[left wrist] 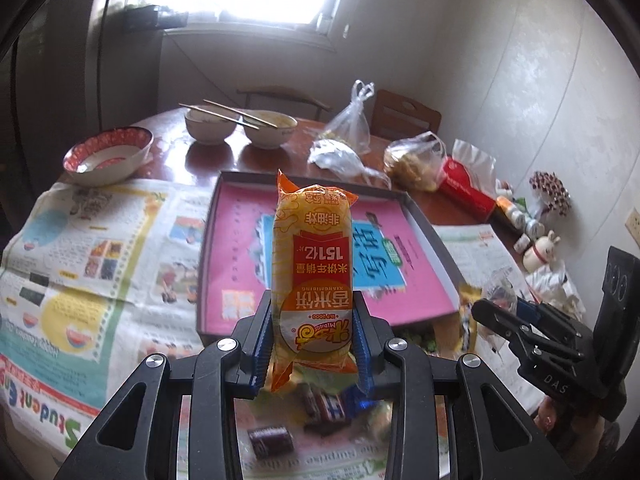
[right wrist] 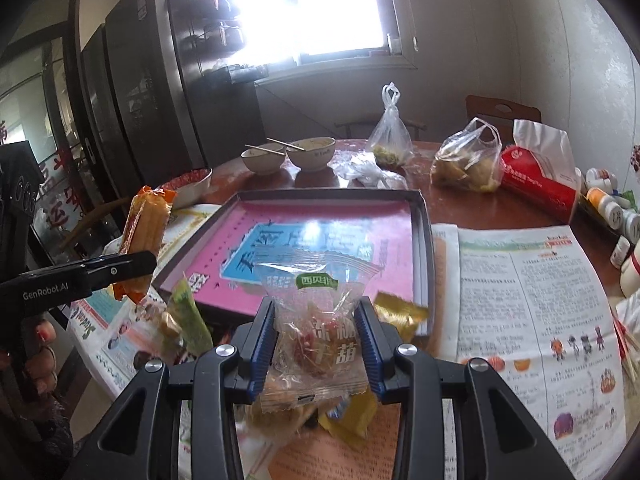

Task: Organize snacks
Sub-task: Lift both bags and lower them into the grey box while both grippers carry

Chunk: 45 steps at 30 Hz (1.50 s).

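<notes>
My left gripper (left wrist: pixel 314 300) is shut on an orange rice-cracker packet (left wrist: pixel 312 264) and holds it upright above the table, in front of the pink-lined box tray (left wrist: pixel 424 236). The same packet (right wrist: pixel 144 236) shows at the left of the right wrist view. My right gripper (right wrist: pixel 316 312) is shut on a clear candy packet with a green label (right wrist: pixel 320 320), above a pile of loose snacks (right wrist: pixel 348 416) at the near edge of the tray (right wrist: pixel 422 240). The right gripper also shows in the left wrist view (left wrist: pixel 486 306).
Newspaper (left wrist: pixel 92 248) covers the near table. Behind the tray stand two bowls with chopsticks (left wrist: pixel 240 126), a red-patterned bowl (left wrist: pixel 108 154), plastic bags of food (right wrist: pixel 468 164), a red tissue pack (right wrist: pixel 540 180) and small bottles (right wrist: pixel 612 204). Loose candies (left wrist: pixel 316 408) lie under the left gripper.
</notes>
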Each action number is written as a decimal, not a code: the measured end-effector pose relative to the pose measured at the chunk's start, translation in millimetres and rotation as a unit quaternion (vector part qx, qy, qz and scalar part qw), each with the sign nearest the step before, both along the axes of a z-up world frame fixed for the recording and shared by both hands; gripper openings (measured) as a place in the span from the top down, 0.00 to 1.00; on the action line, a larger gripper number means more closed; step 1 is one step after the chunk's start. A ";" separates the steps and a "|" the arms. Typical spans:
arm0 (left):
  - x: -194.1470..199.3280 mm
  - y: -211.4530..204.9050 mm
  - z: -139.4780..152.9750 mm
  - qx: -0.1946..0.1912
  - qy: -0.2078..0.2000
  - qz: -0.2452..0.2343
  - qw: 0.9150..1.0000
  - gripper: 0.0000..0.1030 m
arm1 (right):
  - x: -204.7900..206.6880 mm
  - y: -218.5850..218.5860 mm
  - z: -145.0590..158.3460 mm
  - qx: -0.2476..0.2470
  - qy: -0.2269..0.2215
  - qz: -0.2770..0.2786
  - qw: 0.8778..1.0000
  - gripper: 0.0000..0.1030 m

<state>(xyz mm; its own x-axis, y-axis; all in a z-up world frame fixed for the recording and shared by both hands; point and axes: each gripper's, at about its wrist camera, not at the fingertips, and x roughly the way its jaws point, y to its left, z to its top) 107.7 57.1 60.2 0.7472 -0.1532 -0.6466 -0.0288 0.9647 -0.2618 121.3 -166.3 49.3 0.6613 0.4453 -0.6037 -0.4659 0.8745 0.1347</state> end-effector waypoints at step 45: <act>81.2 18.9 -68.3 0.003 0.075 0.012 0.997 0.65 | 75.5 43.5 -41.4 -0.038 0.074 -0.004 0.996 0.61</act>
<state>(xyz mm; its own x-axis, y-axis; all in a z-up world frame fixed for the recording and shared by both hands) 188.9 76.1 -8.1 0.6452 -0.1324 -0.7524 -0.0902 0.9648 -0.2472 196.8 -122.8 7.8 0.5655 0.3888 -0.7273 -0.4379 0.8889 0.1347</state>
